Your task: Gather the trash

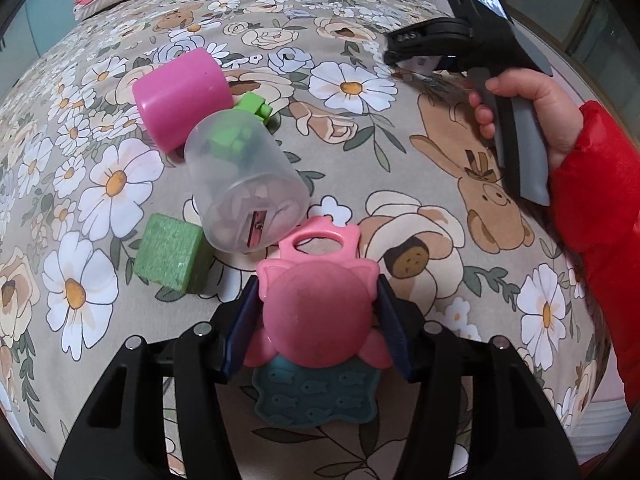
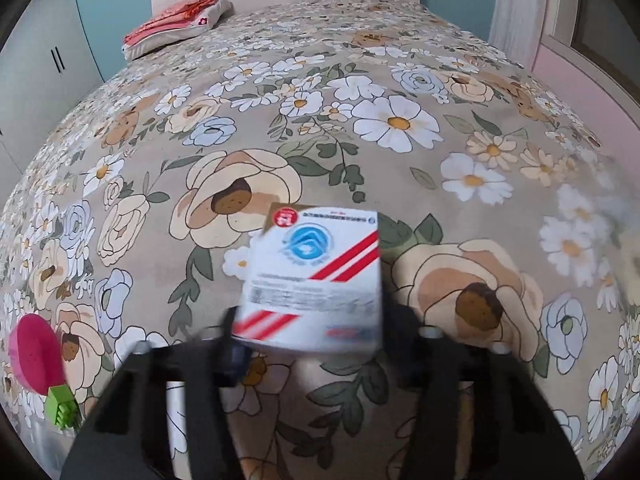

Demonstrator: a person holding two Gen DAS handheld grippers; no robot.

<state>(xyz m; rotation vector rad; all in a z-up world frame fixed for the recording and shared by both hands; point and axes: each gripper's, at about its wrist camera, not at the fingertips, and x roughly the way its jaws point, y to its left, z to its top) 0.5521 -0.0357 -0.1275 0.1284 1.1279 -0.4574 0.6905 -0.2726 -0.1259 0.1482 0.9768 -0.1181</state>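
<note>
Left wrist view: the left gripper (image 1: 318, 312) is clamped on a pink cat-shaped toy (image 1: 320, 300), one blue pad on each side of its round body. The toy's long axis runs straight ahead along the fingers, with its ring handle (image 1: 319, 243) pointing away from the camera and a teal fish-print piece (image 1: 316, 396) at the near end. Just past the ring lies a clear plastic cup (image 1: 244, 184) on its side, open end toward the camera, a pink cup (image 1: 182, 96) behind it, a green foam block (image 1: 170, 258) to the left and a small green brick (image 1: 254, 106) between the cups. All this sits on the floral bedspread (image 1: 420, 208). The right gripper (image 1: 394, 54) hangs over the bed on the right of this view, held by a hand (image 1: 532, 116).

Right wrist view: kinda blurry, but the right gripper (image 2: 310, 332) is holding a white box with red stripes (image 2: 316, 280), fingers pressed on its two sides. The box's long axis points forward, away from the camera, above the bedspread (image 2: 400, 120). The pink cup (image 2: 34, 356) and green brick (image 2: 62, 406) show far left, and a pillow (image 2: 176, 24) lies at the head of the bed.
</note>
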